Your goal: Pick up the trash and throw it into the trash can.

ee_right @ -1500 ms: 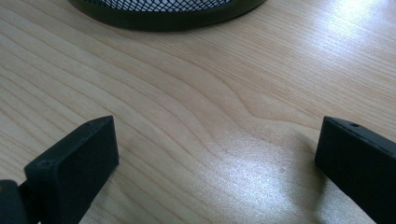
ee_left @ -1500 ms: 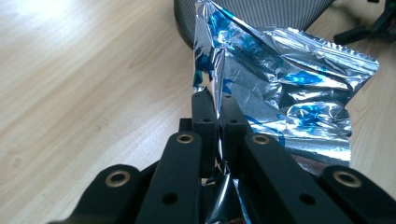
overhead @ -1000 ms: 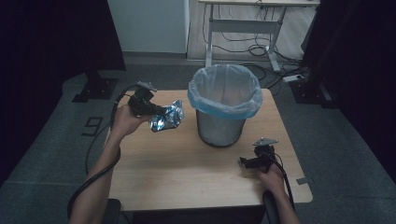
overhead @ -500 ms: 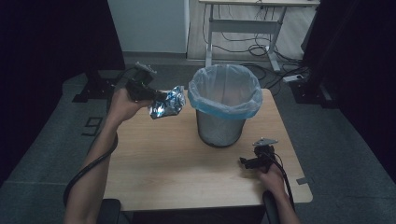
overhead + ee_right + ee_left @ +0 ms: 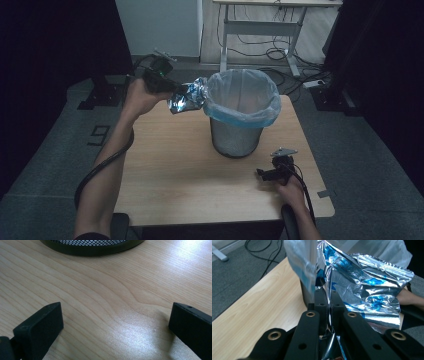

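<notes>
Two pairs of tongs were at work over one wooden bench point(image 5: 180, 170), and each view added something of its own. The high view alone gave the whole layout: the bench, the mesh waste bin point(image 5: 239, 135) with its pale blue liner point(image 5: 242, 97) standing upright on it, and both forearms coming in from below. The right gripper view gave only the bin's dark mesh base point(image 5: 92, 246) straight ahead of the right tongs point(image 5: 116, 322), with bare wood grain between the two widely parted pads point(image 5: 40, 325), nothing held. In the high view those right tongs point(image 5: 267, 172) sat low by the bench, near the foot of the bin.

The left gripper view gave the grip itself: the left tongs point(image 5: 327, 301) were clamped tight on a crumpled silver and blue foil wrapper point(image 5: 367, 292), the foil pinched between the pads, the liner just beyond them. In the high view the left tongs point(image 5: 175, 90) were held above the bench, and the wrapper point(image 5: 189, 96) ran outward from them with its long axis roughly level, its free end pointing at the bin's rim and touching or nearly touching the liner.
</notes>
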Action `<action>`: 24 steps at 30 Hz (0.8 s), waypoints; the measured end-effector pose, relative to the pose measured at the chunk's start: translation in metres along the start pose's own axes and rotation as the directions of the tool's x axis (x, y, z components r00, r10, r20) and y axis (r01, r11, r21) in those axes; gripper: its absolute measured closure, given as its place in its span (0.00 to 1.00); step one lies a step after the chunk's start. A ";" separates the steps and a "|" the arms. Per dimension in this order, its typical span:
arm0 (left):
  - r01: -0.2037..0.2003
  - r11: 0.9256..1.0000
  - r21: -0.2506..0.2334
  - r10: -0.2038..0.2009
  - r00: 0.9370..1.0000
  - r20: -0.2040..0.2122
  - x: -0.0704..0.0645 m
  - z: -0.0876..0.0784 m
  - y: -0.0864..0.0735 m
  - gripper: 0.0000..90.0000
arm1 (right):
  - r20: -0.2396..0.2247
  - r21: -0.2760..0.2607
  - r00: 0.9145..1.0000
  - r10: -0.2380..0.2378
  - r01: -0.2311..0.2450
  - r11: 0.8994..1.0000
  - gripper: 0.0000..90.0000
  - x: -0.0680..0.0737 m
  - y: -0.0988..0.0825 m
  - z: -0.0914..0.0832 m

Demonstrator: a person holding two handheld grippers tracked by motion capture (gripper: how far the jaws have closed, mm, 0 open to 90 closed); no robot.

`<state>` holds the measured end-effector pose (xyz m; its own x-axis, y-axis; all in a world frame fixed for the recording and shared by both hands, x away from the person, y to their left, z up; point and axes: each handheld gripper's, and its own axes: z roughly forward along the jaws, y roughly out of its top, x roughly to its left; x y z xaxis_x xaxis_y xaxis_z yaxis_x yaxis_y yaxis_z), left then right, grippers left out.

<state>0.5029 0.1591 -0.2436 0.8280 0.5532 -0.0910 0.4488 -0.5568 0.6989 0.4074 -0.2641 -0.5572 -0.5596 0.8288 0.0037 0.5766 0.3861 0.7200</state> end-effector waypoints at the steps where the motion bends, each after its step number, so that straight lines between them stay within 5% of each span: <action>1: -0.003 1.000 0.001 0.003 1.000 -0.001 -0.001 0.002 0.003 0.97 | 0.000 0.000 1.000 0.000 0.000 1.000 0.00 0.000 0.000 0.000; 14: -0.056 0.998 0.005 0.056 0.998 -0.004 -0.016 0.043 0.050 0.97 | -0.001 -0.001 1.000 0.001 -0.001 1.000 0.00 0.000 0.000 0.000; 24: -0.071 0.997 -0.018 0.071 0.997 -0.019 -0.022 0.072 0.070 0.97 | -0.004 0.000 1.000 -0.002 0.002 1.000 0.00 0.000 0.000 0.000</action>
<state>0.5401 0.0629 -0.2440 0.8513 0.5240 -0.0278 0.3828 -0.5838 0.7160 0.4074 -0.2639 -0.5573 -0.5633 0.8262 0.0048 0.5752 0.3880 0.7202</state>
